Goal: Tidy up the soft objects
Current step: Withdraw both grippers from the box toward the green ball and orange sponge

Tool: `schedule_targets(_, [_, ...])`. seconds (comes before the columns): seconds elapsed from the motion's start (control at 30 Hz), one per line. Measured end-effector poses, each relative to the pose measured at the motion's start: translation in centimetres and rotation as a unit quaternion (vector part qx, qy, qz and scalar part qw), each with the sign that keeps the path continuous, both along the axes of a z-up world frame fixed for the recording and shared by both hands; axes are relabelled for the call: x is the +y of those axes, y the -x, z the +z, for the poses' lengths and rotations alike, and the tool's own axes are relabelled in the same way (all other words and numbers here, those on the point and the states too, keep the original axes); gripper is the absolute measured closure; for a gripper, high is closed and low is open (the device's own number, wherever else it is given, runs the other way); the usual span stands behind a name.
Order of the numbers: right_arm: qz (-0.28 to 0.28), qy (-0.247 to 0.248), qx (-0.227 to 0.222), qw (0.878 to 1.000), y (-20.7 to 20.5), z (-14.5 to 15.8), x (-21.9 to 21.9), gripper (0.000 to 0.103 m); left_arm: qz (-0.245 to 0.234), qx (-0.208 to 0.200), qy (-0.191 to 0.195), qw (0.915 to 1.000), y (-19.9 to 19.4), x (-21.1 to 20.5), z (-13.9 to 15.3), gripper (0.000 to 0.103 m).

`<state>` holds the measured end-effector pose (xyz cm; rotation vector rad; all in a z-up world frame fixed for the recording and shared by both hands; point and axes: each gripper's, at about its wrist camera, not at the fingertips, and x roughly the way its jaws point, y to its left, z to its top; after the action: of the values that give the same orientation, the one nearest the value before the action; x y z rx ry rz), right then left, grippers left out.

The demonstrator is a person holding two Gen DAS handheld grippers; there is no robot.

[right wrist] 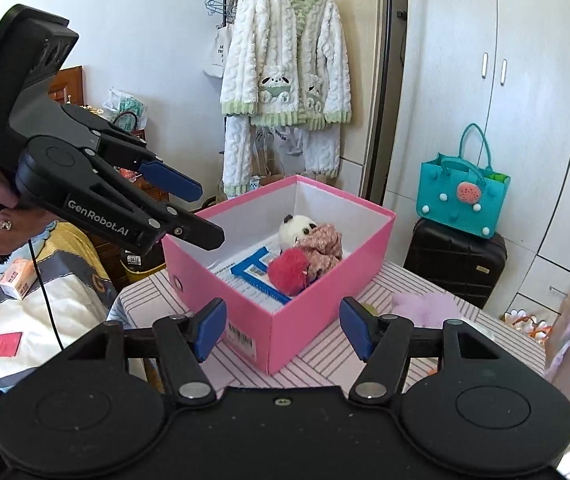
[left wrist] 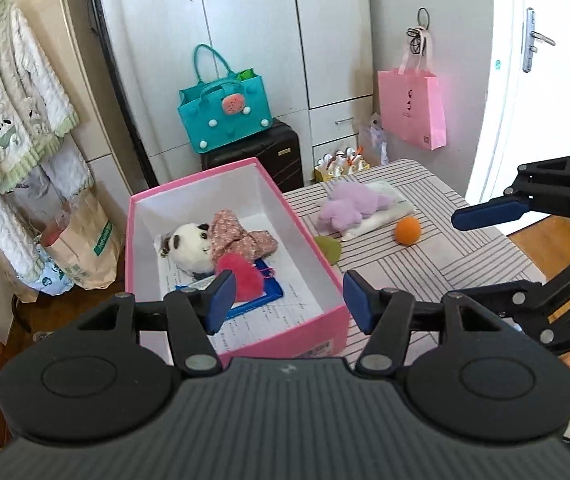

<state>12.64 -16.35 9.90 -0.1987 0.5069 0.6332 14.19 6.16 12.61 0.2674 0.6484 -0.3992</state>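
Left wrist view: orange ball [left wrist: 407, 230] beside purple plush [left wrist: 351, 208]

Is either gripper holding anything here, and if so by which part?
Nothing is held. The left gripper and right gripper both stand open and empty.

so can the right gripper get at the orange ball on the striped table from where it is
Probably yes. The right gripper is open and holds nothing, and the orange ball lies in the open on the striped table, clear of the purple plush toy and outside the pink box.
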Motion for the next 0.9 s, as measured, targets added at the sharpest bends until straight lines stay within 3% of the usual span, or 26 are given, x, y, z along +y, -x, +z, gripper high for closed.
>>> schedule_targets(0.33, [-0.03, -0.016, 0.015, 0.999, 1.8, -2.1, -3.2, 0.034, 0.0, -0.004, 0.04, 0.9992, 1.4, -1.7, -1.5, 0.042])
schedule_targets(0.6, [-0.068, 0.004, 0.002, 0.998, 1.6, -3.1, -6.1, 0.034, -0.017, -0.01, 0.076, 0.9969, 1.0, -4.7, -3.2, 0.042])
schedule_targets(0.9, [-0.096, 0.03, -0.042, 0.994, -1.9, -8.4, -9.0, 0.033, 0.013, -0.014, 0.095, 0.9953, -0.8, -9.1, -7.5, 0.043])
